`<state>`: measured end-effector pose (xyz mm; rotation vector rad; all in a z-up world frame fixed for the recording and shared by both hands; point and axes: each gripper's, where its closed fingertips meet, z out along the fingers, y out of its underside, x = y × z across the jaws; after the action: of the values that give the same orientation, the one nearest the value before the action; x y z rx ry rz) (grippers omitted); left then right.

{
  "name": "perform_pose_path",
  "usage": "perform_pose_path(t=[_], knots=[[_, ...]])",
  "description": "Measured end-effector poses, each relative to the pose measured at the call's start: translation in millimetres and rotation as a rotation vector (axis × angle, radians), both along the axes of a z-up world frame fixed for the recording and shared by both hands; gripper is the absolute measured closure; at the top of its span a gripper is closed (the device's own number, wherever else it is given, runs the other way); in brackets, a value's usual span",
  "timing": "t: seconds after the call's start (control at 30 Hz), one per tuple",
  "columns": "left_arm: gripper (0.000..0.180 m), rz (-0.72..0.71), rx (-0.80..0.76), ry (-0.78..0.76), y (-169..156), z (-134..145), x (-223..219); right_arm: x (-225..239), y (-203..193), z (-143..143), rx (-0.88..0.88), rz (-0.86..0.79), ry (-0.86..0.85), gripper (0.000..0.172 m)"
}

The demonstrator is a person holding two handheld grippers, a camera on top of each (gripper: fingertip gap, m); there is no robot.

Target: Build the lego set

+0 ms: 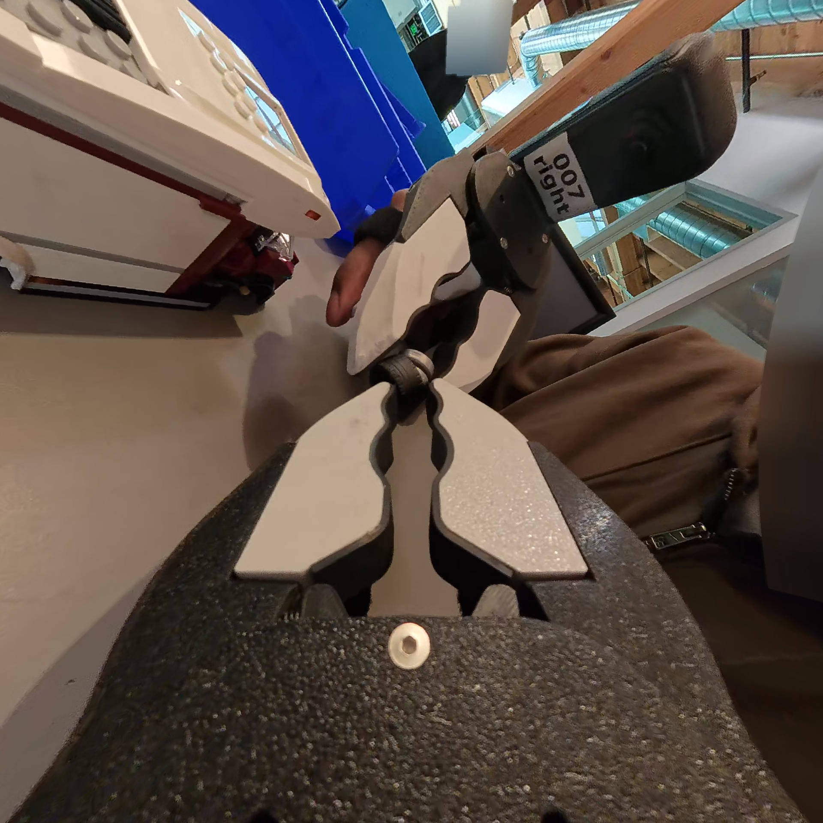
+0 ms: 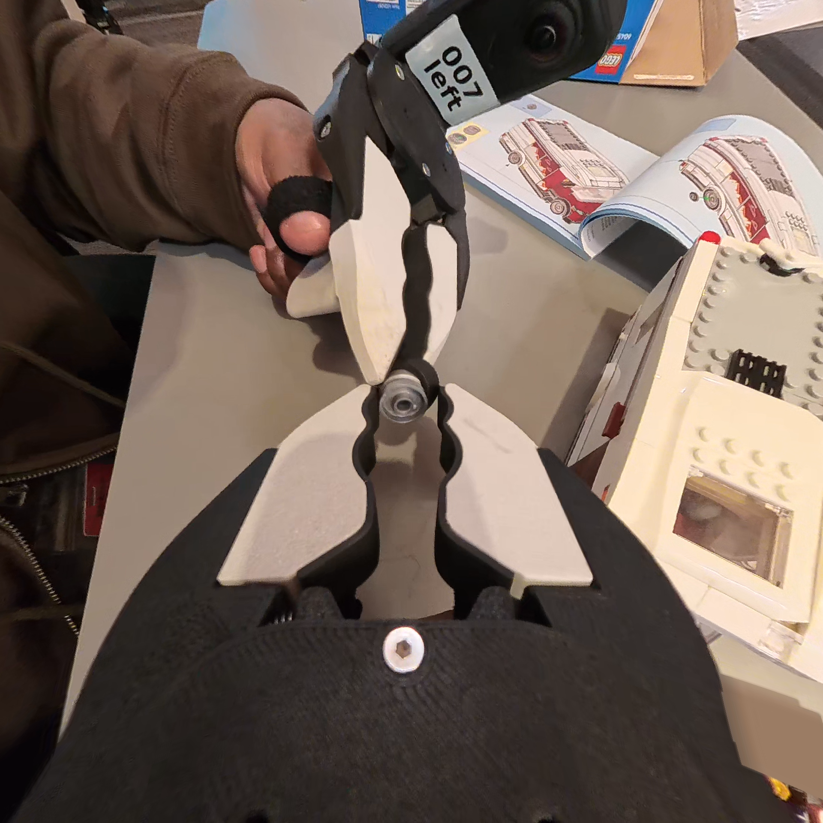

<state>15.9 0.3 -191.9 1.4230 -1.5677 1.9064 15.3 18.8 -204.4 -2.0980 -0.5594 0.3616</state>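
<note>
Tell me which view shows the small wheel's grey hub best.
The right wrist view: the hub faces the camera, ringed by its black tyre. The left wrist view shows mainly the tyre's tread, edge-on, with only a sliver of hub.

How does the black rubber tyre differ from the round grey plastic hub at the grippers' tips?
The tyre is black and matt, with a ribbed tread; the hub is light grey, glossy, with a central hole. The tyre lies toward the left gripper; the hub faces the right gripper. Both are round and share one axis.

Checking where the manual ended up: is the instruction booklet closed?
No, the instruction booklet lies open on the table, one page curling upward.
</note>
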Motion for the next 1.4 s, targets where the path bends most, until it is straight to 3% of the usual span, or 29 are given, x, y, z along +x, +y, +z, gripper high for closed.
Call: perform_pose_path(t=[0.67, 0.93, 1.07, 1.27, 1.4], knots=[[0.175, -0.106, -0.269, -0.008, -4, 26, -11, -12, -11, 17, 0.037, 0.104, 0.137, 0.131], [0.175, -0.121, -0.315, 0.004, -8, 28, -12, -18, -5, 15, 0.076, 0.099, 0.111, 0.147], [0.172, -0.051, -0.231, 0.013, -1, 19, -5, -8, -1, 8, 0.041, 0.034, 0.065, 0.148], [0.152, 0.107, 0.087, 0.016, 14, -6, 10, 7, -1, -11, -0.078, -0.056, -0.040, 0.148], [0.144, 0.097, 0.164, 0.036, 7, -16, 10, 13, -2, -25, -0.150, -0.109, -0.131, 0.148]])
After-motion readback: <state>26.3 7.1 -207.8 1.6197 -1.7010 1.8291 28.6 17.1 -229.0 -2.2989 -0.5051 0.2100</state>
